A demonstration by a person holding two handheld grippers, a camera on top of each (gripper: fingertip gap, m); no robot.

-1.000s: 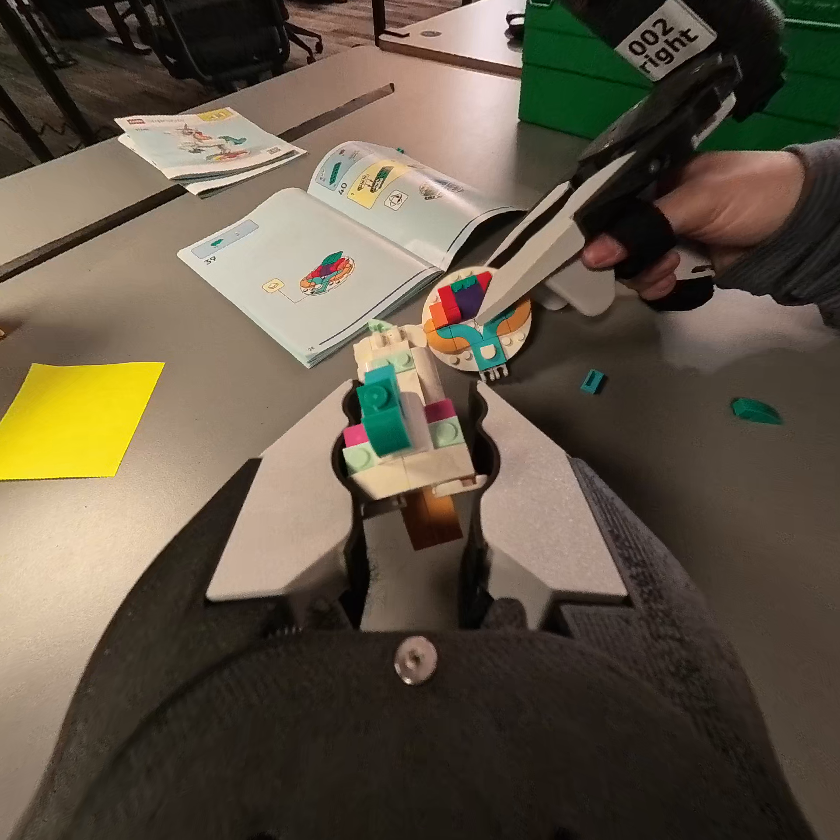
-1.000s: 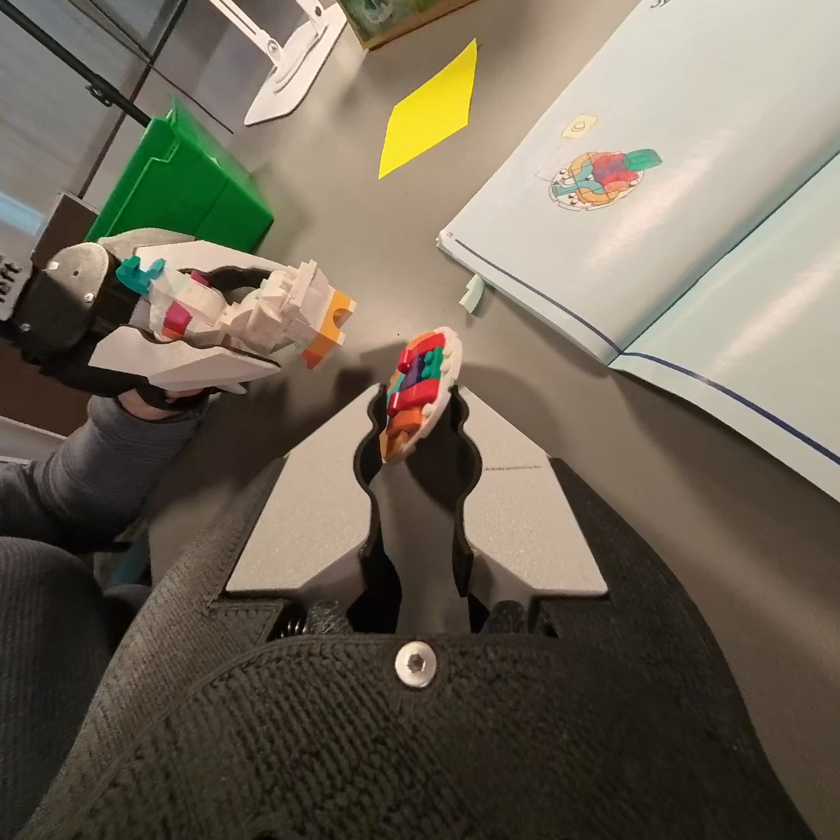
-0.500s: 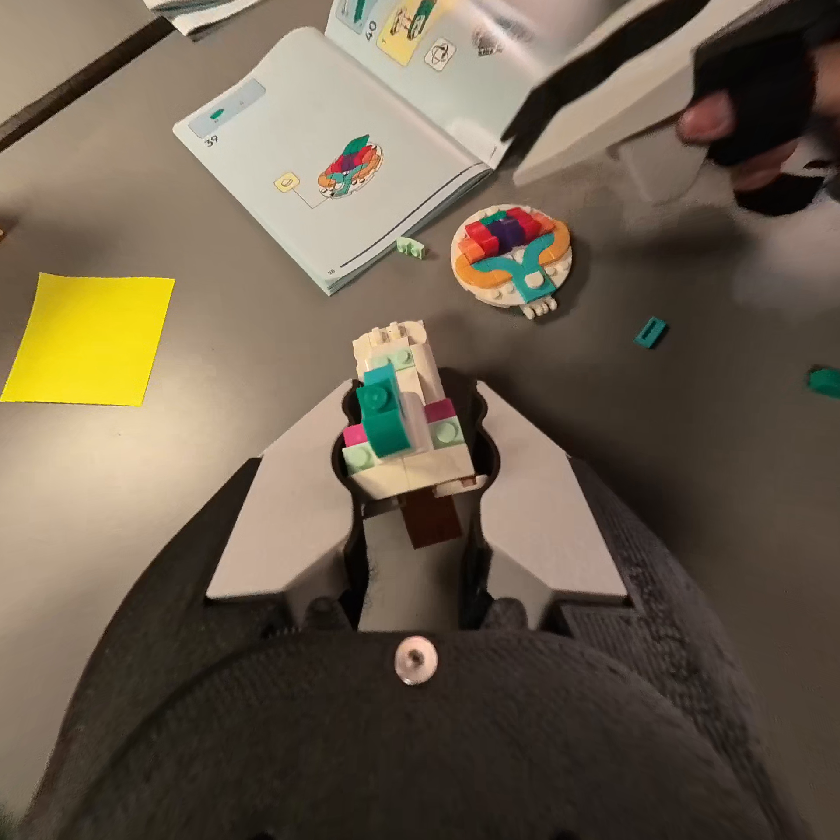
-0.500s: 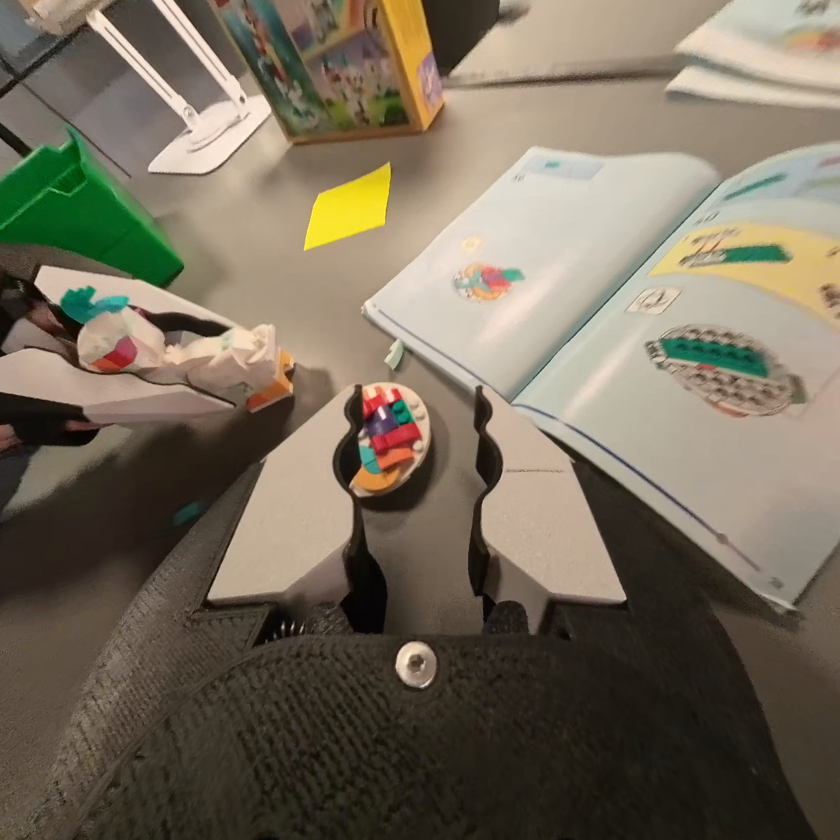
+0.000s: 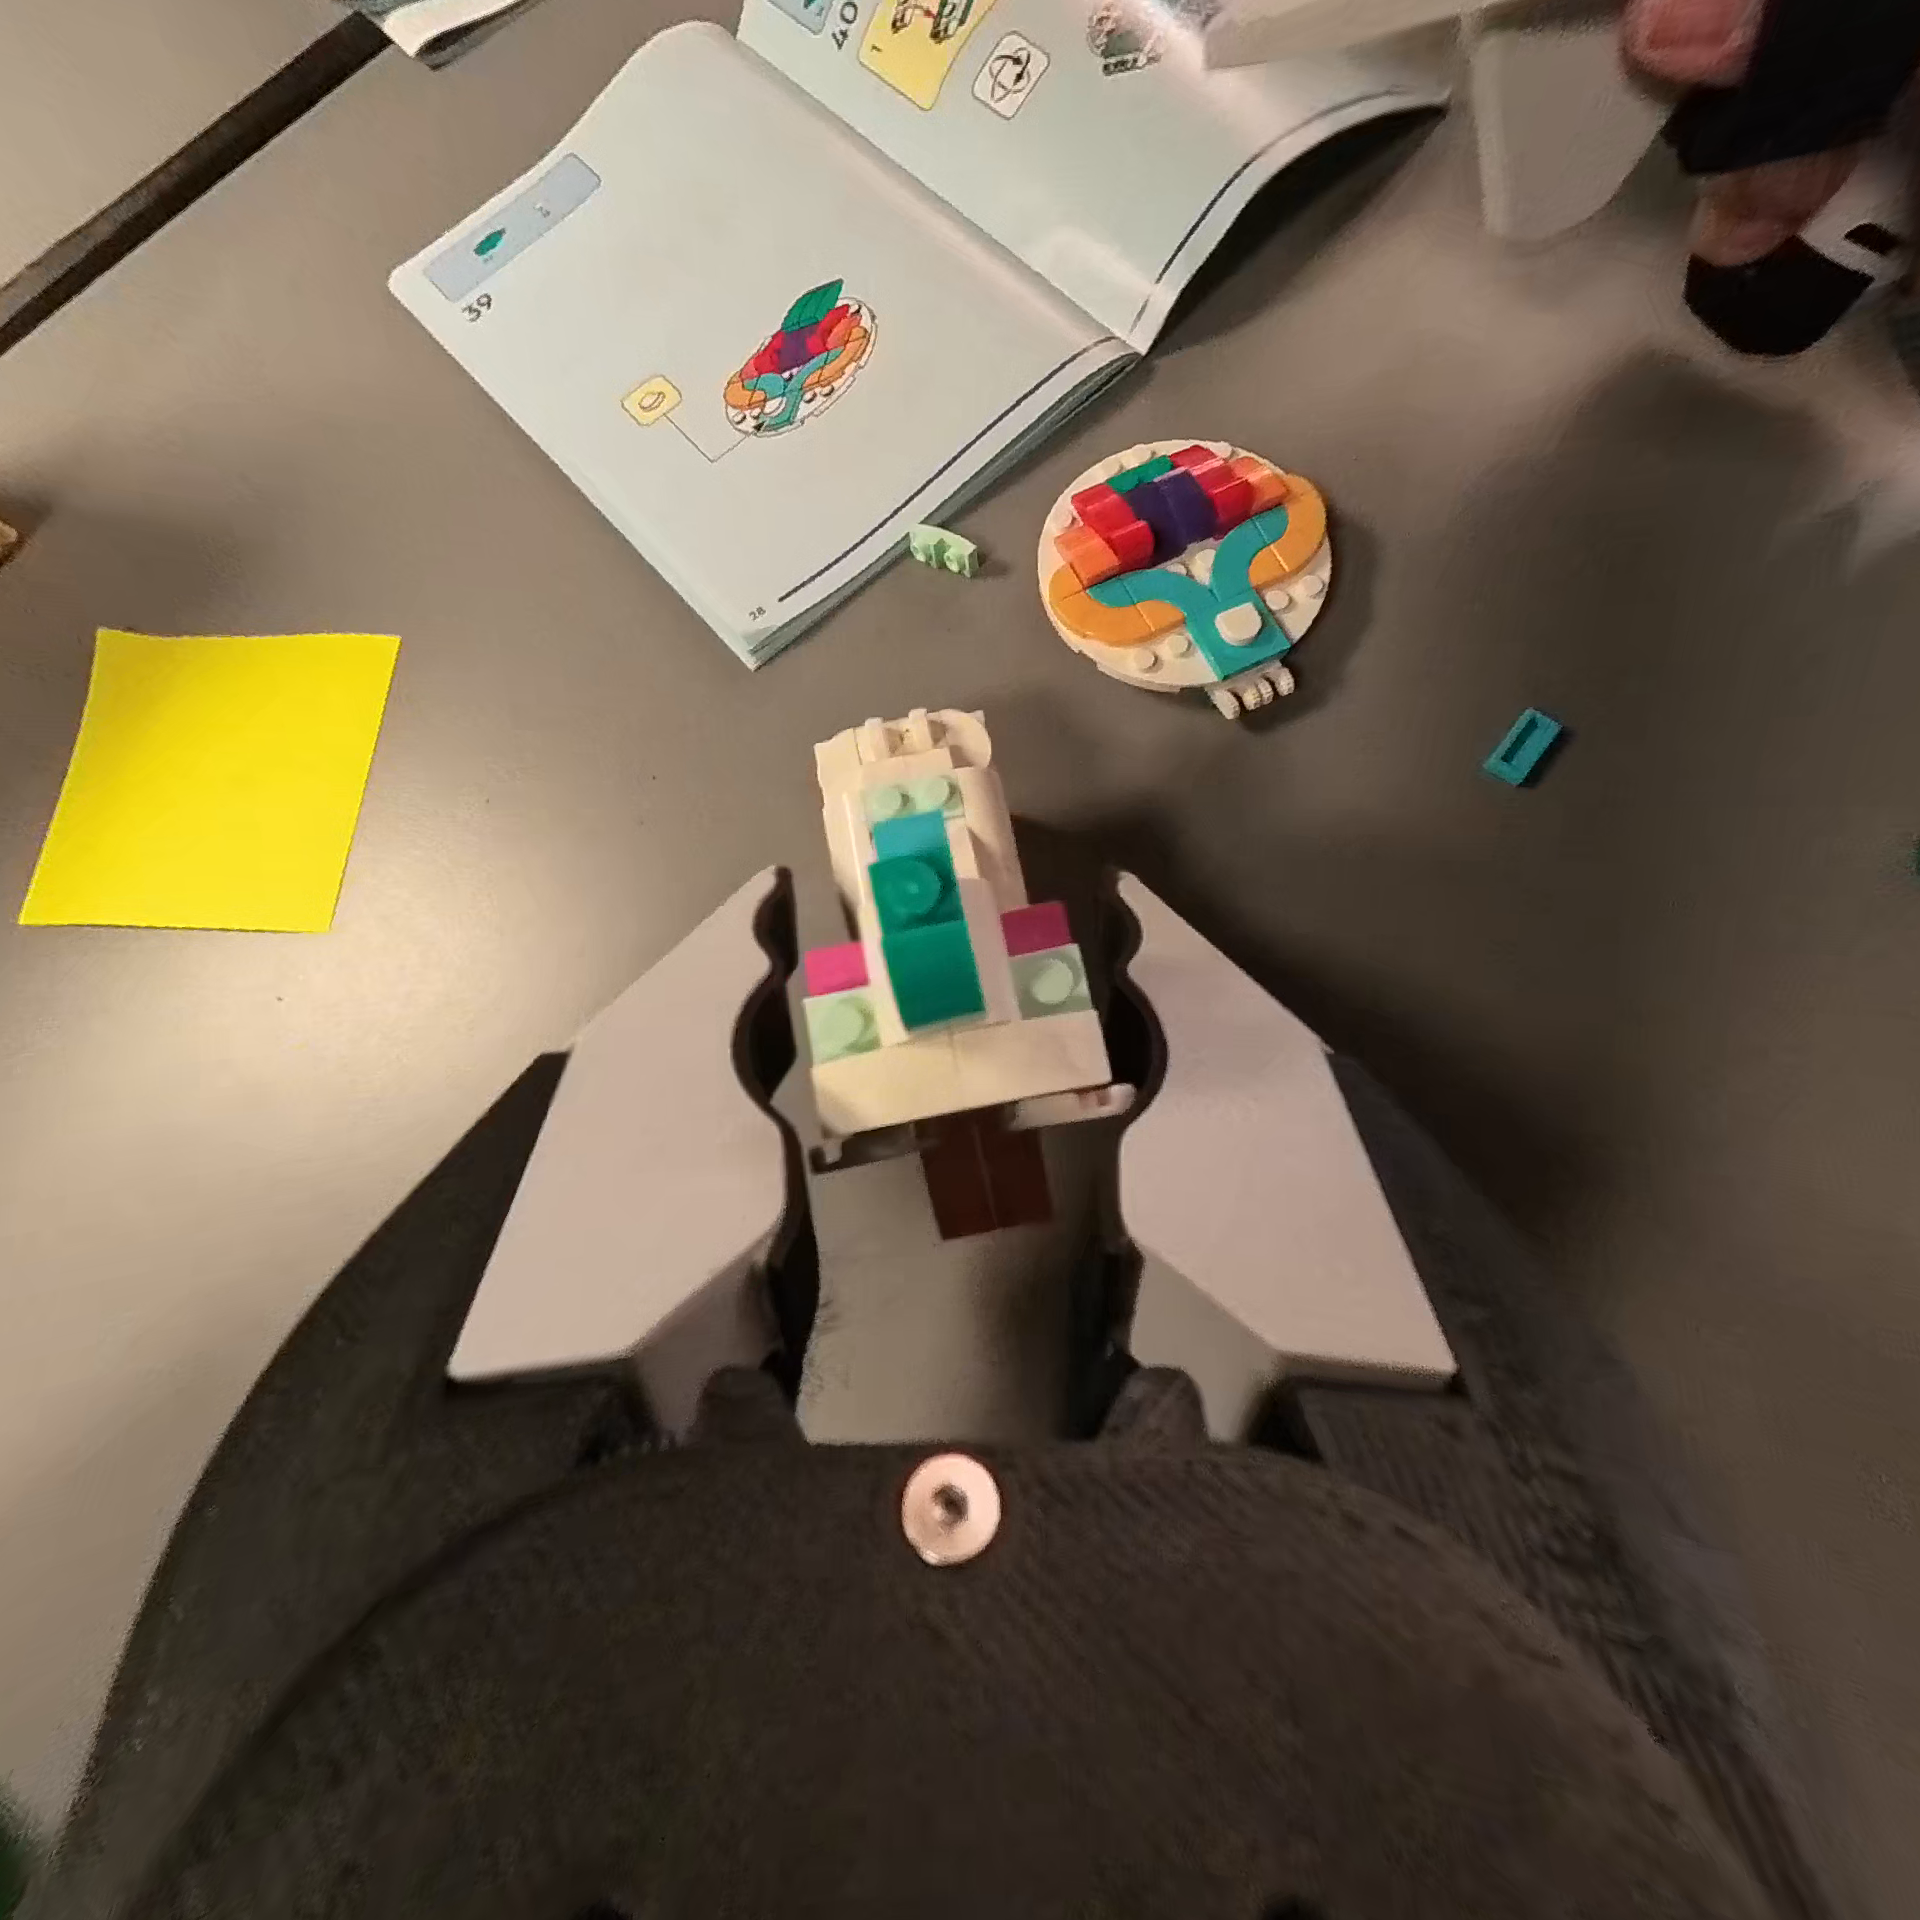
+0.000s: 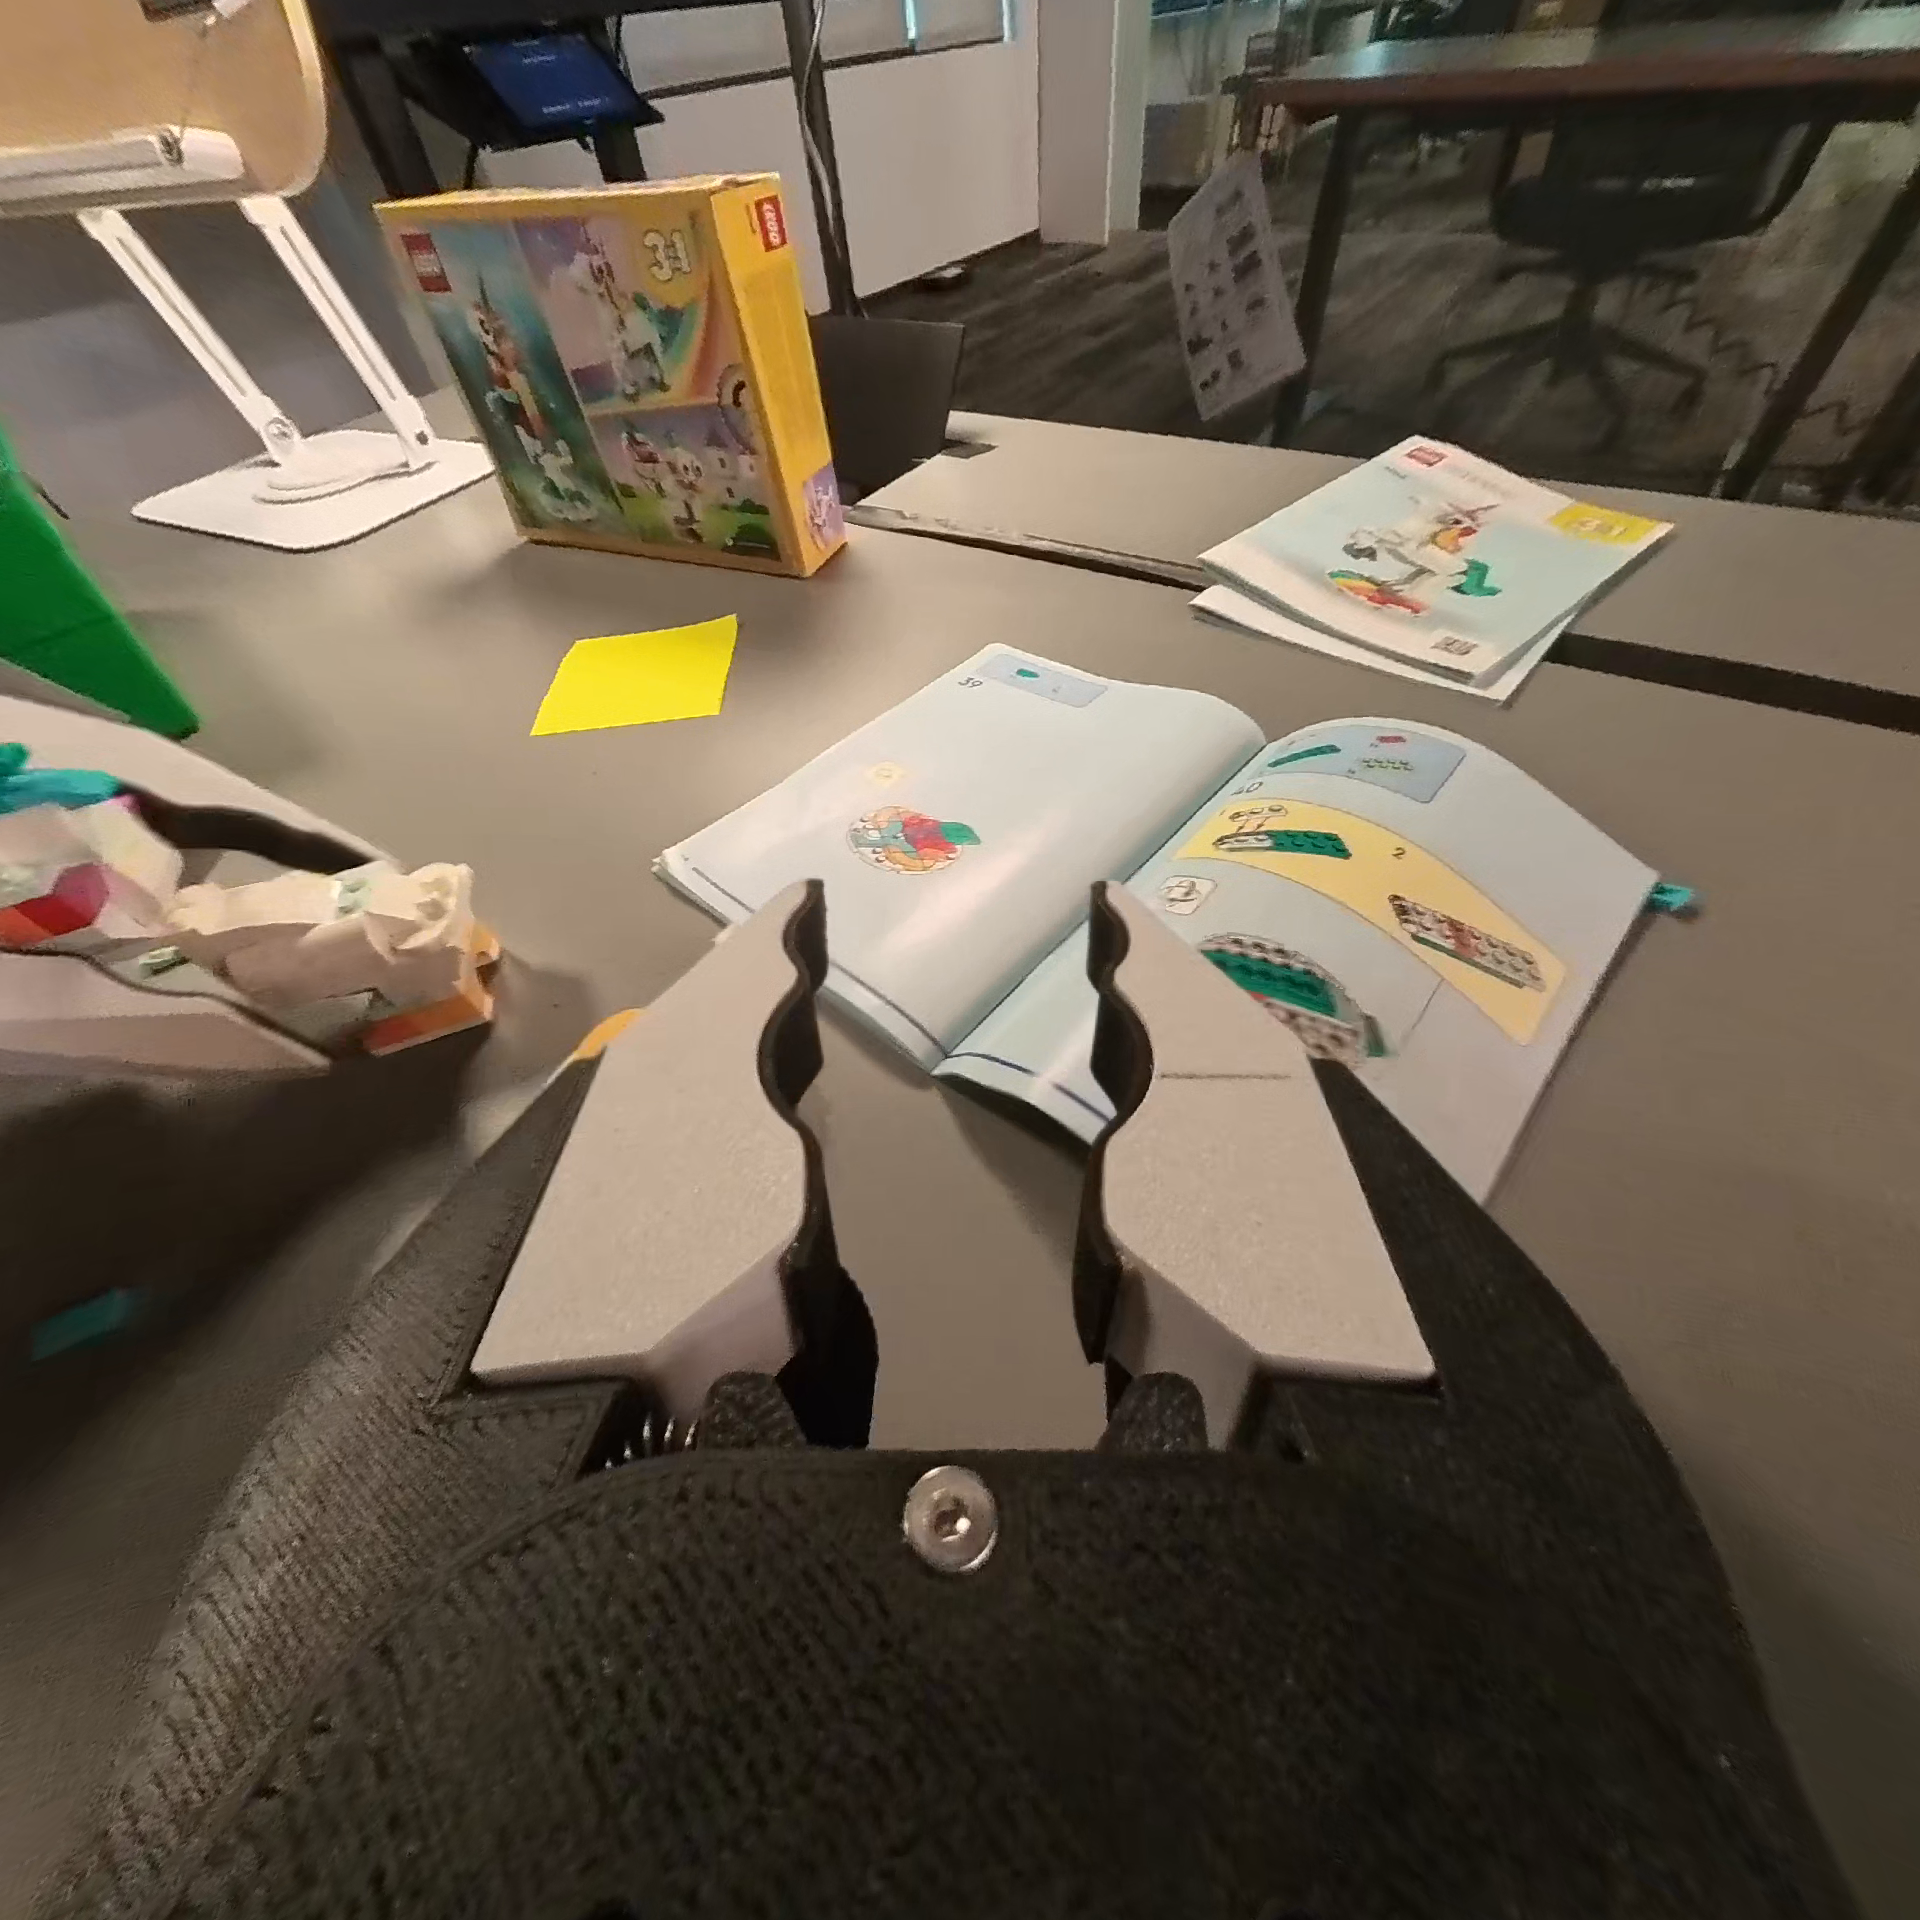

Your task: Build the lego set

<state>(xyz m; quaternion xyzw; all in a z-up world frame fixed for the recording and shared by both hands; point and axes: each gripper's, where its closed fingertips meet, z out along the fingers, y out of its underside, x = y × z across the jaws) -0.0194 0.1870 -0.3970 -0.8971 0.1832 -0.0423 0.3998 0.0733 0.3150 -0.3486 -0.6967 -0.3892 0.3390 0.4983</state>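
My left gripper (image 5: 948,914) is shut on a white brick figure (image 5: 940,935) with teal, pink and mint bricks, held above the grey table. The figure also shows at the left of the right wrist view (image 6: 312,935). A round white plate build (image 5: 1184,566) with red, purple, orange and teal bricks lies flat on the table ahead of it. My right gripper (image 6: 956,914) is open and empty, raised over the open instruction booklet (image 6: 1143,883). In the left wrist view the booklet (image 5: 790,312) lies behind the plate build.
A yellow paper square (image 5: 208,779) lies at the left. A mint brick (image 5: 943,549) sits by the booklet's edge and a teal brick (image 5: 1522,745) lies to the right. The set's box (image 6: 623,364), a white stand (image 6: 312,457) and closed booklets (image 6: 1434,561) are at the back.
My right gripper let go of the round plate build, which now lies flat on the table, and lifted away toward the booklet. My left gripper keeps its hold on the white figure.
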